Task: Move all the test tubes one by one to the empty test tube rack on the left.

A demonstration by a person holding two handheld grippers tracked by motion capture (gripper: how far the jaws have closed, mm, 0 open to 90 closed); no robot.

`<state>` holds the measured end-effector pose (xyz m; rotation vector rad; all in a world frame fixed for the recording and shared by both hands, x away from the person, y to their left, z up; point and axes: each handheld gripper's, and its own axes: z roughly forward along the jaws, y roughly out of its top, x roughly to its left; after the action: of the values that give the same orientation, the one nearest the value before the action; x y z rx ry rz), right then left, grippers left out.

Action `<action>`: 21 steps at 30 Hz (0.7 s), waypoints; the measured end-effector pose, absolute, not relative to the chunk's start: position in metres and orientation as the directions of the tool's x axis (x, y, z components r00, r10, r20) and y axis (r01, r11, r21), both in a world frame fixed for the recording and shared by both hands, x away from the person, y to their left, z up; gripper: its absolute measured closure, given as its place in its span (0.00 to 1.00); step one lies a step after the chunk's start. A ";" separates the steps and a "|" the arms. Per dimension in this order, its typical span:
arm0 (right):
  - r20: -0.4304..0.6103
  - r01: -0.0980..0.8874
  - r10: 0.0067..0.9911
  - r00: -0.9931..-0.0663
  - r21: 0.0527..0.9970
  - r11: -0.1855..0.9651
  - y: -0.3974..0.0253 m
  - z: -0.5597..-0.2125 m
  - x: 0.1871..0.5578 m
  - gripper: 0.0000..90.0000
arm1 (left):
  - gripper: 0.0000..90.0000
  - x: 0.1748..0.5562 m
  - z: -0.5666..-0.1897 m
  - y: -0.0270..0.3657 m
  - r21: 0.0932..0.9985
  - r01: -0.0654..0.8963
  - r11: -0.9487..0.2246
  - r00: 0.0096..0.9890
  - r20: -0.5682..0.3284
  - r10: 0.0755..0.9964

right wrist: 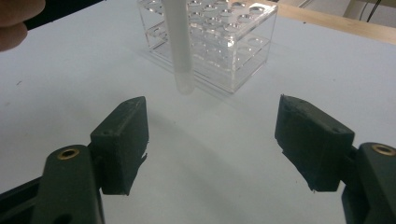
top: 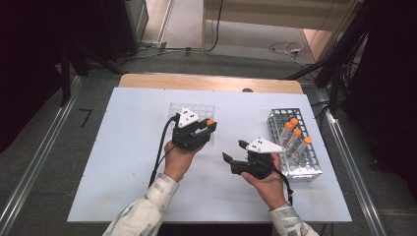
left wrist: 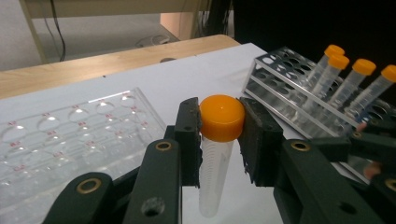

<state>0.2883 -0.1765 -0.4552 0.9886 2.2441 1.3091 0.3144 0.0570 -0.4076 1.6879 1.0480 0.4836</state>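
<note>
One orange-capped tube (left wrist: 215, 154) hangs clamped in our left claw (left wrist: 219, 135), our right claw (right wrist: 212, 140) gapes wide, and next we lower it into the clear rack (left wrist: 79, 135).

— What do the tools look like?
— The left gripper (top: 209, 129) and right gripper (top: 235, 150) are black, each topped by a pale grey three-cornered plate with small dark dots; brass-ringed pivots sit on the jaw arms, black cables trail back.
— And the sleeves (top: 147, 209)?
— Light, with a mottled grey-green pattern.
</note>
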 end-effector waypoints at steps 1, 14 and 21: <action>0.038 0.389 0.723 -0.690 0.861 0.327 -0.177 -0.455 0.288 0.27 | 0.78 0.317 -0.406 0.059 0.911 0.408 -0.066 0.529 -0.177 0.830; 0.045 0.399 0.727 -0.685 0.859 0.322 -0.179 -0.456 0.289 0.28 | 0.78 0.343 -0.399 0.077 0.908 0.418 -0.009 0.463 -0.204 0.863; 0.047 0.398 0.727 -0.685 0.860 0.320 -0.180 -0.456 0.289 0.28 | 0.78 0.353 -0.388 0.079 0.912 0.411 -0.006 0.445 -0.195 0.874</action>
<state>0.2890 -0.1798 -0.4557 1.0035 2.2430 1.3098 0.3527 0.0790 -0.3882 1.6150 1.1447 0.5348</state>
